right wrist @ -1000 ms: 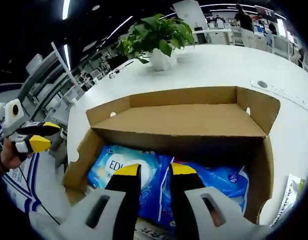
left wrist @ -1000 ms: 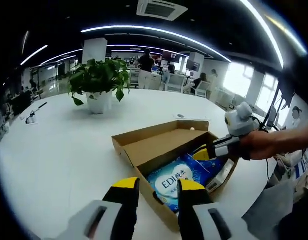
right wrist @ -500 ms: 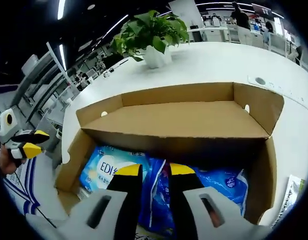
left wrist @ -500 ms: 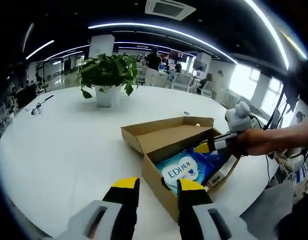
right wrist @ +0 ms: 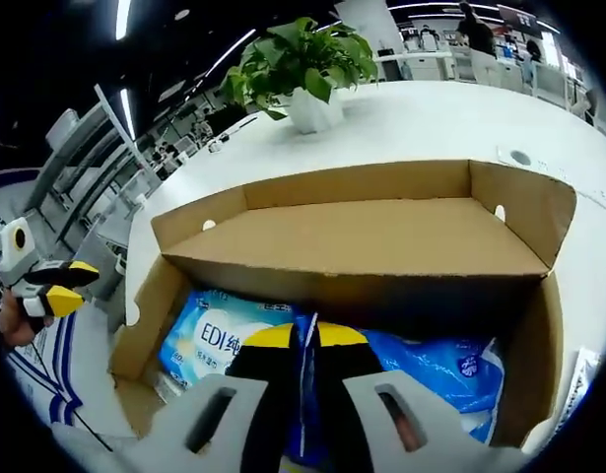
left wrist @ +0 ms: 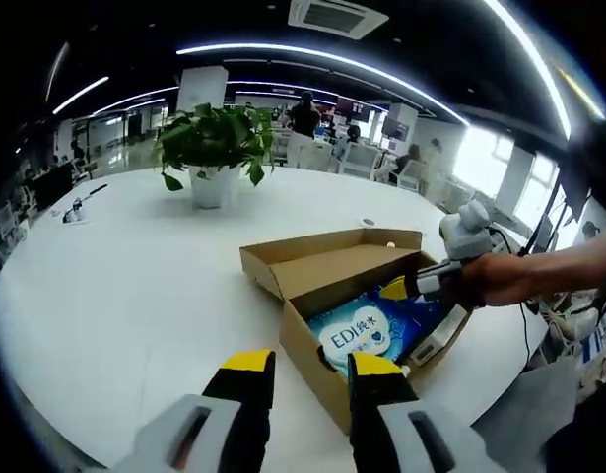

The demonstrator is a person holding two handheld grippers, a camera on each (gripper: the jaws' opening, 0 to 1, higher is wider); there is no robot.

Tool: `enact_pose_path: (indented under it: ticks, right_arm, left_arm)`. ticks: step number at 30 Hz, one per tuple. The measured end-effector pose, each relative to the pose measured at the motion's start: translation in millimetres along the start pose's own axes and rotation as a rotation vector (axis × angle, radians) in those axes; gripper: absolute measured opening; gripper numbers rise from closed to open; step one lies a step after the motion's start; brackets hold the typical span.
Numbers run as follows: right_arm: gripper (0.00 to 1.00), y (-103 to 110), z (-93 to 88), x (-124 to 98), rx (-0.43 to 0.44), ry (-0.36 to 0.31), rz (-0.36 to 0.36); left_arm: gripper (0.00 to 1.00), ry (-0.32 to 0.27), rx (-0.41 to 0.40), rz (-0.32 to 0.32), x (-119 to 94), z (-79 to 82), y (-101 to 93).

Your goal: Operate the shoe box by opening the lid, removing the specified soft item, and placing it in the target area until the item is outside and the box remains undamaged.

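Observation:
An open cardboard shoe box [left wrist: 312, 340] lies on the white round table [left wrist: 135, 286], its lid [right wrist: 352, 235] folded back flat. Inside lies a soft blue pack printed "EDI" [left wrist: 360, 333] [right wrist: 209, 333]. My right gripper [right wrist: 304, 337] is down in the box, jaws nearly together, pinching a raised fold of the blue pack. In the left gripper view it comes in from the right [left wrist: 413, 287], held by a hand [left wrist: 509, 281]. My left gripper [left wrist: 310, 363] hovers open over the table, short of the box's near wall, with nothing between its jaws; it also shows as the left gripper [right wrist: 48, 286].
A potted green plant [left wrist: 209, 148] [right wrist: 303, 69] stands on the table beyond the box. A printed leaflet [left wrist: 436, 345] lies inside the box at its right end. Office desks, chairs and people stand far behind. The table edge runs near the left gripper.
The right jaws have come together on a fold of the blue pack. The left gripper has pulled back a little from the box over the past second.

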State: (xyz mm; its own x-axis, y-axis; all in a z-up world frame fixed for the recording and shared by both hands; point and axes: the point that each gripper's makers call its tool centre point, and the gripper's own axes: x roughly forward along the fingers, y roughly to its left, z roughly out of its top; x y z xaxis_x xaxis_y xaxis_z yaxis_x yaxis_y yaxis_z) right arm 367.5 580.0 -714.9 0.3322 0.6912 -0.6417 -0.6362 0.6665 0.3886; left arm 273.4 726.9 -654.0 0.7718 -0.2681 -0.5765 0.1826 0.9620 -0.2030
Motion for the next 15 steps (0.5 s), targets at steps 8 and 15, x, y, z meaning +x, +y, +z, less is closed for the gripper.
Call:
enact_pose_path:
  ticks: [8, 15]
  right_arm:
    - [0.05, 5.2, -5.4, -2.3, -0.065, 0.051, -0.017]
    - [0.01, -36.0, 6.6, 31.5, -0.043, 0.059, -0.035]
  left_arm:
    - [0.29, 0.007, 0.009, -0.013, 4.3, 0.0, -8.0]
    - [0.29, 0.007, 0.013, -0.018, 8.3, 2.8, -11.9]
